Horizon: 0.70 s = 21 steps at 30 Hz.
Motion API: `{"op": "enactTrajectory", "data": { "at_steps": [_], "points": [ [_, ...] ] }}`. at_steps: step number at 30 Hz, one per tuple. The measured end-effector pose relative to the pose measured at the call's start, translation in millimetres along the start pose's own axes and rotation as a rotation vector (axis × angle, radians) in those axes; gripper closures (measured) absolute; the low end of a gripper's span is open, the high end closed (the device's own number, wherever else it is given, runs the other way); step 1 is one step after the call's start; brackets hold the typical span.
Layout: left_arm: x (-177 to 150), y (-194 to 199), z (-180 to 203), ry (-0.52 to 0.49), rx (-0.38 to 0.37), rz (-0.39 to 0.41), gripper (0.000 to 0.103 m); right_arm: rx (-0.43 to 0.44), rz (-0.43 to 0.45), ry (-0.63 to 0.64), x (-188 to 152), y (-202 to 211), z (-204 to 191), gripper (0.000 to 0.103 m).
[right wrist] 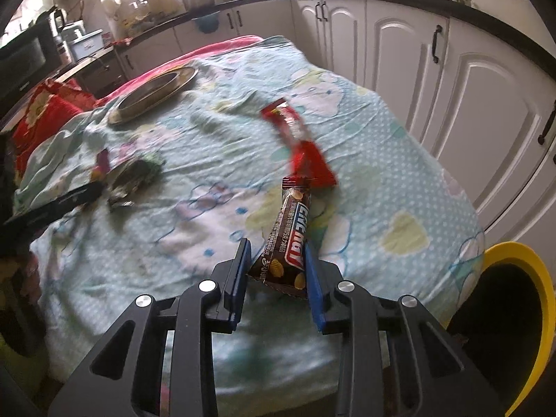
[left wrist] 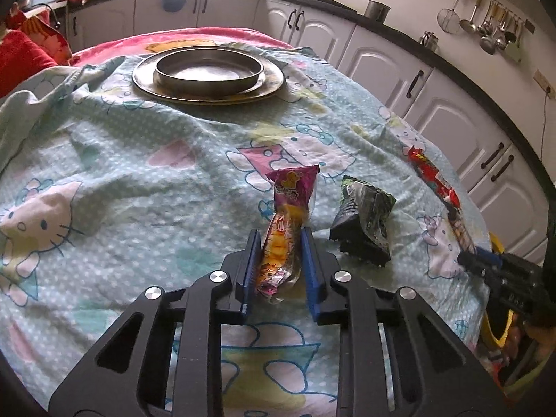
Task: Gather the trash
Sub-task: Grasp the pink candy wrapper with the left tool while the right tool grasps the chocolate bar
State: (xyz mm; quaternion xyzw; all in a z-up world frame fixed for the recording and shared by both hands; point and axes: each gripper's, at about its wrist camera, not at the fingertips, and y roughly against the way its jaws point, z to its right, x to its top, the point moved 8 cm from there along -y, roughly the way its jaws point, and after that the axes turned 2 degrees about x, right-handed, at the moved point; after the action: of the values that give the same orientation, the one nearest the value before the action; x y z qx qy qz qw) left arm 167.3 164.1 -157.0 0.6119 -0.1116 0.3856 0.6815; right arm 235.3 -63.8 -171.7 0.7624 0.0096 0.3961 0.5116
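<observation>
clamping on a crinkled pink and yellow snack wrapper point(left wrist: 288, 229), lifted off the pale green cartoon-print cloth point(left wrist: 139, 160): left gripper point(left wrist: 280, 243). further back, shallow round steel pan point(left wrist: 208, 69) on a wide steel plate point(left wrist: 274, 81), nothing inside. just right, crumpled black and green wrapper point(left wrist: 361, 222). clamping on a brown chocolate bar wrapper point(right wrist: 288, 239): right gripper point(right wrist: 276, 253). far right, yellow-rimmed bin point(right wrist: 535, 299), inside dark.

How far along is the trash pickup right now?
Done: cannot tell; the yellow-rimmed bin interior is dark. In hand: left gripper fingers clamp the pink-yellow wrapper; right gripper fingers clamp the brown snack bar wrapper. Left on the cloth: green-black packet and red wrapper.
</observation>
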Motion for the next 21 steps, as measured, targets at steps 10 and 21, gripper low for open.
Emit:
{"op": "enactTrajectory", "data": {
  "at_steps": [10, 21],
  "points": [
    [9, 21, 8, 0.017, -0.039, 0.051, 0.091, 0.086, -0.001, 0.036, -9, 15, -32, 0.075],
    [22, 52, 44, -0.027, -0.119, 0.115, 0.095, 0.102, 0.081, 0.012, 2, 59, -25, 0.075]
  ]
}}
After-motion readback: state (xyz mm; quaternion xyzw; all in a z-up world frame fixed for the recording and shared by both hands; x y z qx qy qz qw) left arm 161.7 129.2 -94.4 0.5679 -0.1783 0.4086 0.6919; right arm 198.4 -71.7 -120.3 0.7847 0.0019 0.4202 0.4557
